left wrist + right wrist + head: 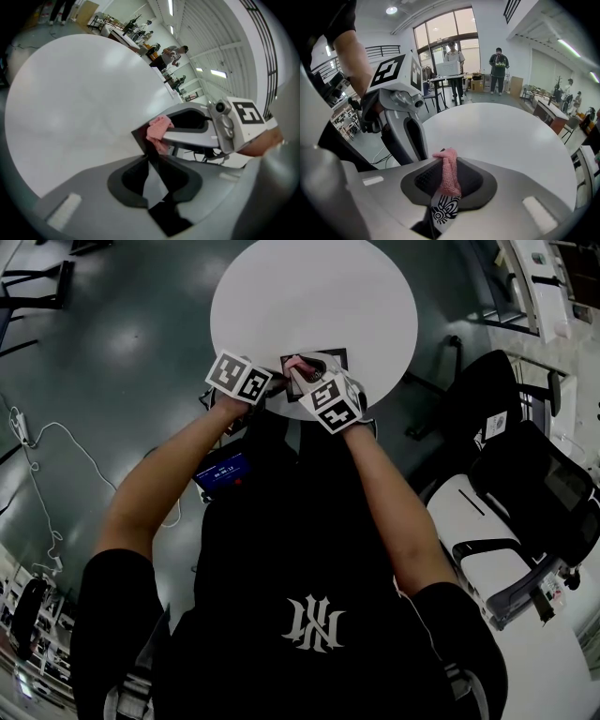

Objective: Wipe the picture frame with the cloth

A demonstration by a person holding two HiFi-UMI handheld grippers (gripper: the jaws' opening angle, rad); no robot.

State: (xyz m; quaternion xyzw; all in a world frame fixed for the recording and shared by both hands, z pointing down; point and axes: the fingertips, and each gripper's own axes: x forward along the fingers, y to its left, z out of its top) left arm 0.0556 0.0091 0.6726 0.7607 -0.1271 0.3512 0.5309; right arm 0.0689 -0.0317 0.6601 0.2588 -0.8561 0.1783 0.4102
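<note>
Nearest to us, the left gripper is clenched on the picture frame, with its two dark pads pressing on either side of the frame's near edge. From that grip the frame runs straight away from the jaws, its long axis pointing toward the right gripper. We see it almost edge-on, leaning a little to one side.

The right gripper grasps the pink cloth, which is bunched between its pads and lies against the frame's far end. Just below the cloth, a black-and-white print shows on the frame's face.

In the head view the frame sits at the near rim of the round white table, between the two grippers, and the cloth is toward its left side. We cannot tell whether the frame rests on the tabletop or is lifted off it. Beyond the table are a grey floor and, to the right, black chairs.
</note>
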